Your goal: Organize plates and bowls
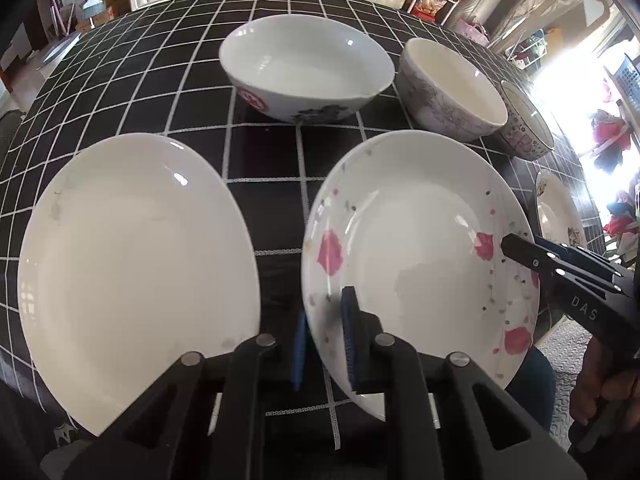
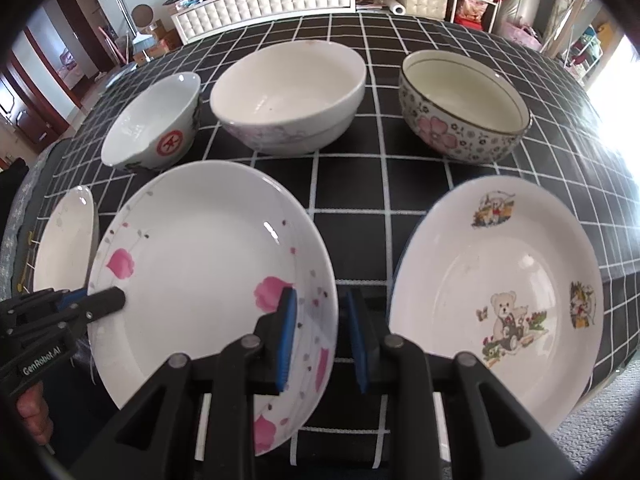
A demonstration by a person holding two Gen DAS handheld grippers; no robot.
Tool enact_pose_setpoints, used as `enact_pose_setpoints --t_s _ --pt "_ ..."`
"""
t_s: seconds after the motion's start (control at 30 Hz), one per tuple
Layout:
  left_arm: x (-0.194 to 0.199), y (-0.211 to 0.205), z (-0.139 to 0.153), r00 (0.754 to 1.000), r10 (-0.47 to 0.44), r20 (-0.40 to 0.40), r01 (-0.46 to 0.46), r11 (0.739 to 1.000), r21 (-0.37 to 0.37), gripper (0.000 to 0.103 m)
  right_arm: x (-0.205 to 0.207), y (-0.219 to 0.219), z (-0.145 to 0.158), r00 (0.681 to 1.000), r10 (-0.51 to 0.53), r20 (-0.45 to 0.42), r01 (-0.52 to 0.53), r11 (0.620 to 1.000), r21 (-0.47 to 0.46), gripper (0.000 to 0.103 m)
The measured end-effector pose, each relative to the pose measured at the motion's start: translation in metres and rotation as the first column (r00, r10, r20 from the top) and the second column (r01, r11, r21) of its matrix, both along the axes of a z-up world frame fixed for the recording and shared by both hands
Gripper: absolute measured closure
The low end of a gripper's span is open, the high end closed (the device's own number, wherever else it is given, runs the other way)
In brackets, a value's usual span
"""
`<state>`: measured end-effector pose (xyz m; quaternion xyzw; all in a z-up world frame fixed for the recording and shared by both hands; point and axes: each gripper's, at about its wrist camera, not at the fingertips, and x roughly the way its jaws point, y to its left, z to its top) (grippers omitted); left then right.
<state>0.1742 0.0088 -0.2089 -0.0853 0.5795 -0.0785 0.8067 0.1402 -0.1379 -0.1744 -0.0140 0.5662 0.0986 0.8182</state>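
A white plate with pink flowers (image 1: pixel 416 240) (image 2: pixel 200 272) lies at the near edge of the table. My left gripper (image 1: pixel 325 340) is shut on its left rim, one blue pad inside and one outside. It also shows as a black finger pair (image 2: pixel 106 302) in the right wrist view. My right gripper (image 2: pixel 322 336) (image 1: pixel 516 250) straddles the plate's right rim. Its inner pad is over the plate, and a thin dark gap separates its outer pad from the rim edge. A plain white plate (image 1: pixel 132 272) (image 2: pixel 64 240) lies to the left and a teddy-bear plate (image 2: pixel 500 296) (image 1: pixel 556 212) to the right.
Behind the plates stand three bowls: one with a red mark (image 1: pixel 304 68) (image 2: pixel 152 124), a pale floral one (image 1: pixel 452 88) (image 2: pixel 288 96) and one with a pink flower on a dark pattern (image 2: pixel 464 108) (image 1: pixel 524 124). A black grid tablecloth (image 2: pixel 380 184) covers the table. Furniture stands beyond it.
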Motion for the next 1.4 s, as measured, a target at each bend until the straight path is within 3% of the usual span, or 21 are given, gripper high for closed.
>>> enact_pose_setpoints --t_s 0.47,0.73,1.1,1.4 --pt "-0.005 0.003 0.008 1.0 0.004 -0.001 -0.004 1.0 0.0 0.092 -0.007 0.003 0.002 0.999 -0.044 -0.011 0.044 0.999 0.028 0.08" --pt "-0.013 0.013 0.024 1.0 0.015 0.027 -0.015 1.0 0.001 0.092 -0.013 0.009 0.023 0.999 -0.035 0.03 0.034 0.998 0.057 0.08" --pt "-0.032 0.049 0.046 0.995 0.079 0.068 -0.08 0.997 0.008 0.092 -0.017 0.044 0.039 0.998 0.013 0.062 -0.019 0.996 0.092 0.08" --pt "-0.052 0.095 0.049 0.984 0.164 0.075 -0.167 0.985 0.034 0.093 -0.016 0.096 0.039 0.993 0.101 0.059 -0.106 0.989 0.105 0.08"
